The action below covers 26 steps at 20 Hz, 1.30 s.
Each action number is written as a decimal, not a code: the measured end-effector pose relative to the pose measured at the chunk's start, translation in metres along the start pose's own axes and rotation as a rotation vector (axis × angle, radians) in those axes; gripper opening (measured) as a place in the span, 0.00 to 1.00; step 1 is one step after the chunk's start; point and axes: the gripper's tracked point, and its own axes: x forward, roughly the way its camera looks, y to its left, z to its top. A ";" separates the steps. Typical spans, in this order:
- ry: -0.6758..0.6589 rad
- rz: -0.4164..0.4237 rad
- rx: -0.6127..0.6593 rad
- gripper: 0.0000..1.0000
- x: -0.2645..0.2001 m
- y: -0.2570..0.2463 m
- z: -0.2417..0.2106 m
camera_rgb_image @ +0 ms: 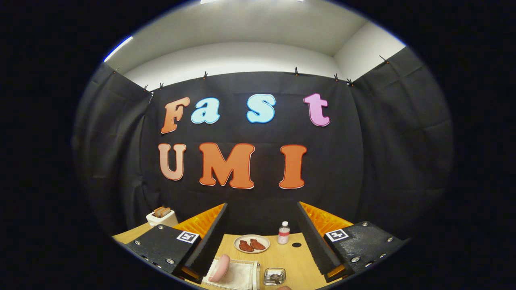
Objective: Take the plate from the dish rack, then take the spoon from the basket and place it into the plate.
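My gripper [262, 205] is open, its two fingers spread wide with nothing between them, held above a wooden table [290, 257] and aimed at the booth's back wall. Between the fingers, on the table, lies a small pale plate [252, 243] holding two reddish-brown food pieces. It sits well below and ahead of the fingertips.
A small water bottle [284, 233] stands just right of the plate, with a dark round spot [296, 245] beside it. Nearer me are a pink sausage [219, 268] on a white cloth [240, 276] and a small glass dish [275, 276]. A white toaster [162, 217] with bread stands at the far left.
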 end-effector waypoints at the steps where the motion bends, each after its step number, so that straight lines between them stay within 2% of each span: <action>1: 0.034 0.009 0.008 0.98 0.002 0.002 -0.010; 6: 0.207 0.038 -0.015 0.98 0.014 0.019 -0.062; 11: 0.346 0.109 -0.067 0.98 0.022 0.048 -0.106; 20: 0.714 0.185 -0.056 0.98 0.026 0.083 -0.209; 26: 0.911 0.230 -0.008 0.96 0.037 0.097 -0.244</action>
